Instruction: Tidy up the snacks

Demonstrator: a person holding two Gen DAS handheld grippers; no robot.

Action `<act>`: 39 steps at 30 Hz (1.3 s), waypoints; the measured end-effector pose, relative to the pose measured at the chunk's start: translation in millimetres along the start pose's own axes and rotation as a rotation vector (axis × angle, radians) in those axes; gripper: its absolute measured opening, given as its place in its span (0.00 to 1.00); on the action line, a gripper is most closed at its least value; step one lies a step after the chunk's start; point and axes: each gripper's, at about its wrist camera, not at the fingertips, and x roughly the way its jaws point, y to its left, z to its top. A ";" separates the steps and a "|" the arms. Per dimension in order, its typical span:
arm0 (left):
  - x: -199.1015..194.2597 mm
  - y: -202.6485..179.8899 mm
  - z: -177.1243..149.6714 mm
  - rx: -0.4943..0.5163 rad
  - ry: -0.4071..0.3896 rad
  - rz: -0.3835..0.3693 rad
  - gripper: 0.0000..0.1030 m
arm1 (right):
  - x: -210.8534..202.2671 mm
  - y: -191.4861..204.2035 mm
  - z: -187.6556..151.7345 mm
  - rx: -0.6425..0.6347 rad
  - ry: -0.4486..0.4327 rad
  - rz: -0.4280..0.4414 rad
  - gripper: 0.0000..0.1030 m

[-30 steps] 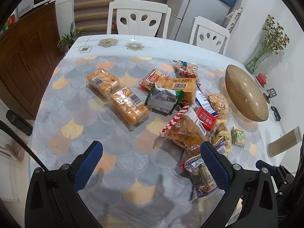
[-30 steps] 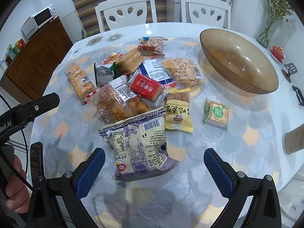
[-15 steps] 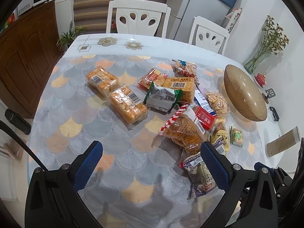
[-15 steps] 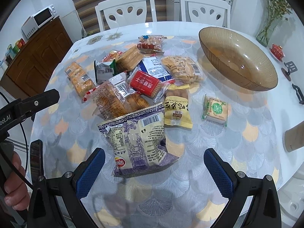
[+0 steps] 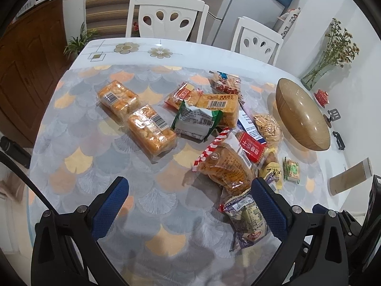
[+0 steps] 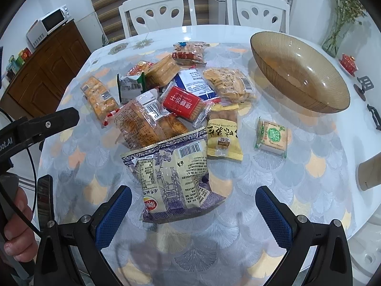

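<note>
Several snack packets lie heaped mid-table. Nearest my right gripper (image 6: pixel 193 196) is a purple-and-cream packet (image 6: pixel 171 176), just beyond the open, empty jaws. Behind it sit a bread pack (image 6: pixel 142 125), a red packet (image 6: pixel 184 103), a yellow peanut packet (image 6: pixel 222 133) and a small green-and-white packet (image 6: pixel 272 137). The amber glass bowl (image 6: pixel 300 71) stands empty at the back right. My left gripper (image 5: pixel 188 191) is open over bare cloth; two orange cake packs (image 5: pixel 151 130) (image 5: pixel 117 99) lie ahead, a green packet (image 5: pixel 196 121) beyond, and the purple packet (image 5: pixel 247 221) by its right finger.
Two white chairs (image 6: pixel 158 12) stand at the far side of the table. A flower vase (image 5: pixel 319 71) and a red cup (image 6: pixel 348 62) sit past the bowl. A tan cylinder (image 5: pixel 350 176) lies near the right edge. A hand (image 6: pixel 16 238) holds the left gripper.
Both grippers have drawn back slightly from the heap, so the packets sit a little farther up in each view. No packet has moved; both jaws stay open.
</note>
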 end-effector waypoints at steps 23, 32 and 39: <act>18.0 1.5 7.5 -0.006 0.040 -0.020 0.99 | 10.7 1.6 6.4 -0.013 0.022 -0.003 1.00; 39.8 4.9 19.1 -0.040 0.109 -0.136 0.99 | 22.4 4.8 5.7 -0.042 0.039 0.006 1.00; 42.9 5.2 19.4 -0.048 0.115 -0.135 0.99 | 22.0 6.0 8.1 -0.059 0.036 -0.008 1.00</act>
